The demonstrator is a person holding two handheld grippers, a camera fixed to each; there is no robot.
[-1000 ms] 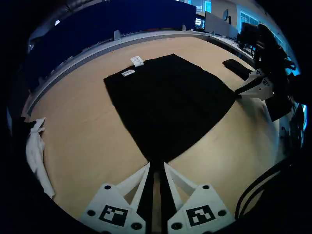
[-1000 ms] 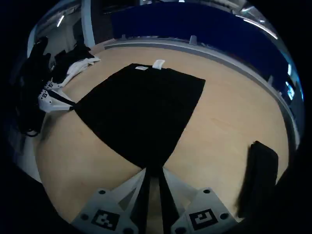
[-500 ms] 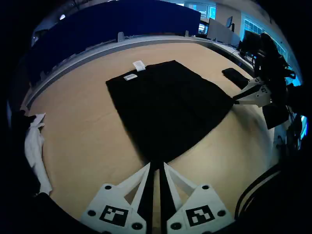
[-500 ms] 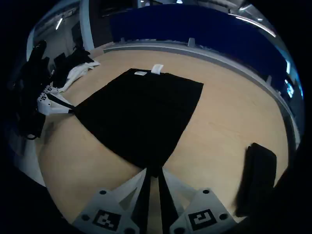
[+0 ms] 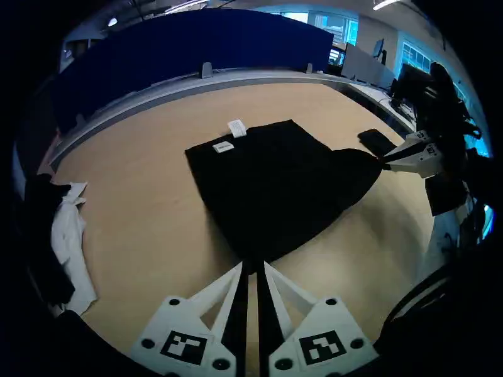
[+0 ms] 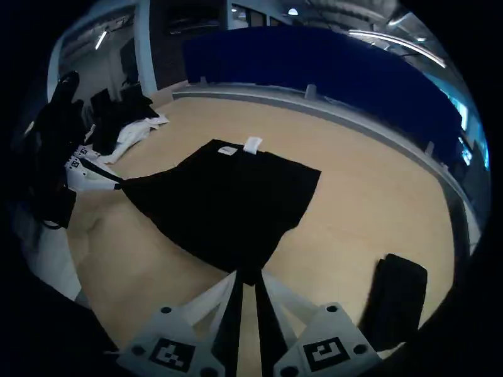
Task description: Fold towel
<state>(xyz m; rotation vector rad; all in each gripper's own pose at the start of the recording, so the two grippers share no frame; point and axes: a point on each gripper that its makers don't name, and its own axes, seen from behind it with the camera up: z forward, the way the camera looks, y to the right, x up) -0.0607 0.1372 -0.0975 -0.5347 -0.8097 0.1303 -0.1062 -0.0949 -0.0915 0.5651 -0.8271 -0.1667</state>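
Left gripper view: left gripper (image 5: 251, 262) and right gripper (image 5: 381, 164) each pinch a near corner of the black towel (image 5: 276, 182) on the table (image 5: 138, 188); both corners are best carried level to the far edge.

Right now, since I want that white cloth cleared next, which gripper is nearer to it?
Left. The left gripper, pinching a black towel corner, has the white cloth off to its left; the right gripper holds another corner, across the towel from it.

Matt black cloth towel (image 5: 276, 182) on smooth, light wood-look table (image 5: 144, 201).
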